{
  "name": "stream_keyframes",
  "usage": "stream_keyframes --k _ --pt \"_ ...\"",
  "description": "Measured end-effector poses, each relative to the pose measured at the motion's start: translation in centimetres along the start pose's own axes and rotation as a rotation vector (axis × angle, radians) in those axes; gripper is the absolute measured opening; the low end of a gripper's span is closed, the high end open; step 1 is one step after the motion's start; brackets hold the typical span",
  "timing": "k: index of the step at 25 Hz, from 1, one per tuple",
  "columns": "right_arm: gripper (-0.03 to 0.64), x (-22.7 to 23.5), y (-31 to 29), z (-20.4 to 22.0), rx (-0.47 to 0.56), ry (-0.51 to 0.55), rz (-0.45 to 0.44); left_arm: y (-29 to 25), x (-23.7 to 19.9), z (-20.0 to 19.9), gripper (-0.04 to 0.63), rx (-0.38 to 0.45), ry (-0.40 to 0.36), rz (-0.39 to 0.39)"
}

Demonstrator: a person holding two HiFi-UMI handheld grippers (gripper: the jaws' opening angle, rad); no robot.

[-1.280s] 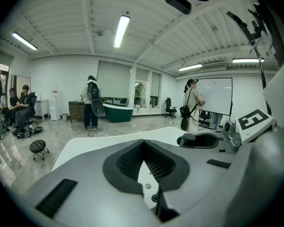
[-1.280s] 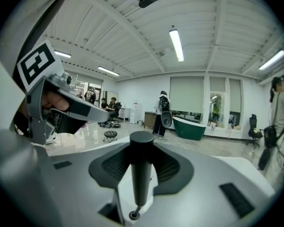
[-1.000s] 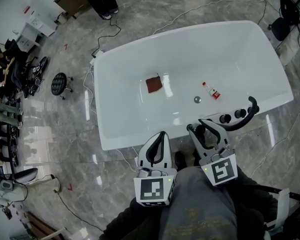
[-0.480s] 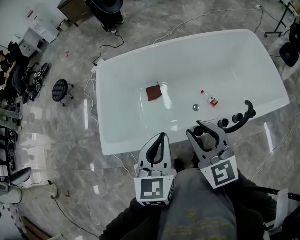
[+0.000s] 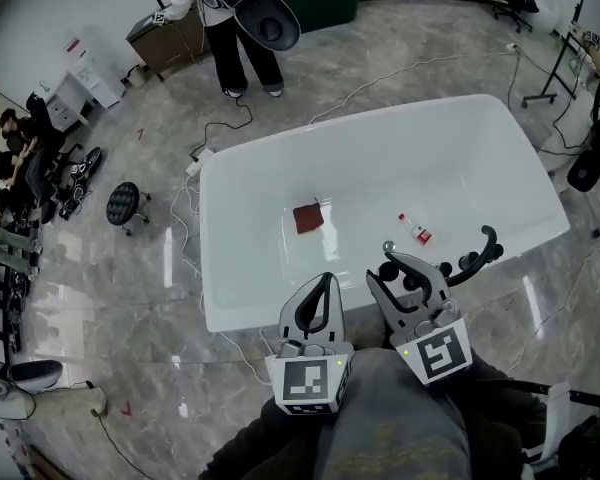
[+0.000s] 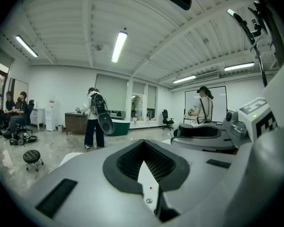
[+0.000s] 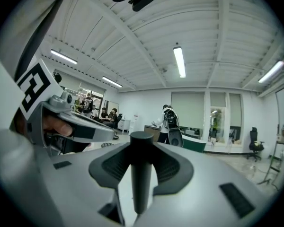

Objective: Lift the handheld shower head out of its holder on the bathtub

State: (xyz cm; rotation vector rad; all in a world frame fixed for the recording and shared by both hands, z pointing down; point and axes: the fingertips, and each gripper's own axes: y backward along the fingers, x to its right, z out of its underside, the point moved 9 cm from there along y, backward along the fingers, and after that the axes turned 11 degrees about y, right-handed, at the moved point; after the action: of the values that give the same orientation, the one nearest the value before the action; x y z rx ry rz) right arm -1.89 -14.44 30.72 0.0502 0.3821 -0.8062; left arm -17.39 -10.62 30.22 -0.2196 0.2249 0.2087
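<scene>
Higher than before, slim dark shower head [image 7: 141,174] clenched in right gripper [image 5: 393,266] fingers; left gripper [image 5: 323,281] fingers together.

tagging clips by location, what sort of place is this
Probably an open lab or studio, not a home bathroom: a freestanding white bathtub stands on a marble-look floor strewn with cables, people sit along one side, and strip lights hang overhead.

White bathtub [image 5: 400,158]; dark red cloth [image 5: 307,217]; bottle [image 5: 416,231] with red label; black shower head [image 7: 141,174]; grey marble-veined floor [image 5: 130,298]; left gripper [image 5: 325,278] and right gripper [image 5: 392,261] grey, with black-and-white square markers.
</scene>
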Motion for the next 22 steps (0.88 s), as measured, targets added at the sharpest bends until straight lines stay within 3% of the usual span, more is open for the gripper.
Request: stream_keyframes --k 9,22 --pt "0.143 0.9 0.2 -2.9 0.045 0.015 0.014 0.2 0.4 -1.6 0.002 0.05 0.01 0.018" --pt "0.143 -0.6 0.7 -3.9 0.079 0.038 0.026 1.6 0.0 -1.3 0.002 0.061 0.002 0.023"
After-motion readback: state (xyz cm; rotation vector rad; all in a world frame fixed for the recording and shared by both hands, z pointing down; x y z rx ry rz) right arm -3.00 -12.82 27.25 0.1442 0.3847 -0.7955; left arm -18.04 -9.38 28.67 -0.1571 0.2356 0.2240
